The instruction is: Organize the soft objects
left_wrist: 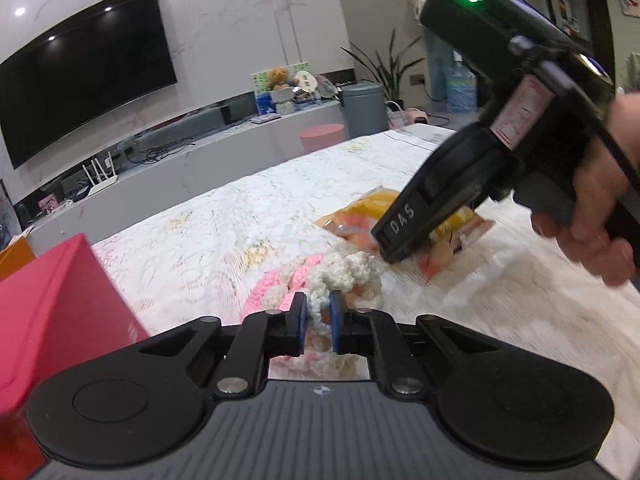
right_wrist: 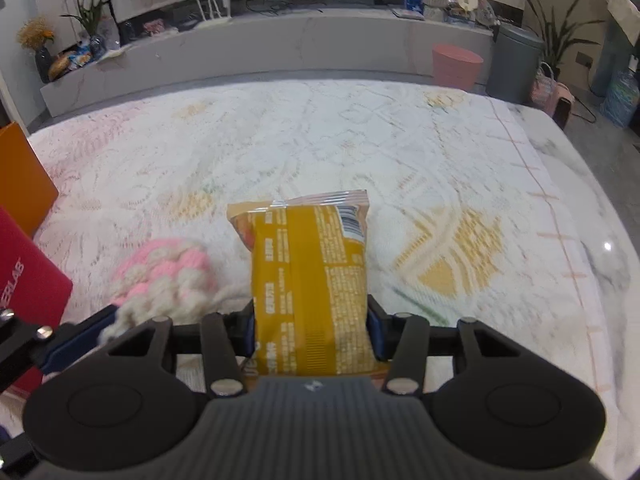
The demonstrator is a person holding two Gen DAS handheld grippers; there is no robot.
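Note:
My left gripper (left_wrist: 318, 320) is shut on a pink and cream knitted hat (left_wrist: 340, 276), gripping its cream yarn part just above the white patterned cloth (left_wrist: 208, 232). The hat also shows in the right wrist view (right_wrist: 168, 276), with the left gripper's fingers at its lower left. My right gripper (right_wrist: 312, 328) is shut on a yellow snack packet (right_wrist: 312, 276) and holds it upright. In the left wrist view the right gripper's body covers part of the packet (left_wrist: 472, 224).
A red box (left_wrist: 52, 300) stands at the left, also in the right wrist view (right_wrist: 28, 280), with an orange box (right_wrist: 22, 176) behind it. Beyond the cloth are a TV ledge (right_wrist: 280, 36), a pink bin (right_wrist: 456, 64) and a grey bin (right_wrist: 516, 64).

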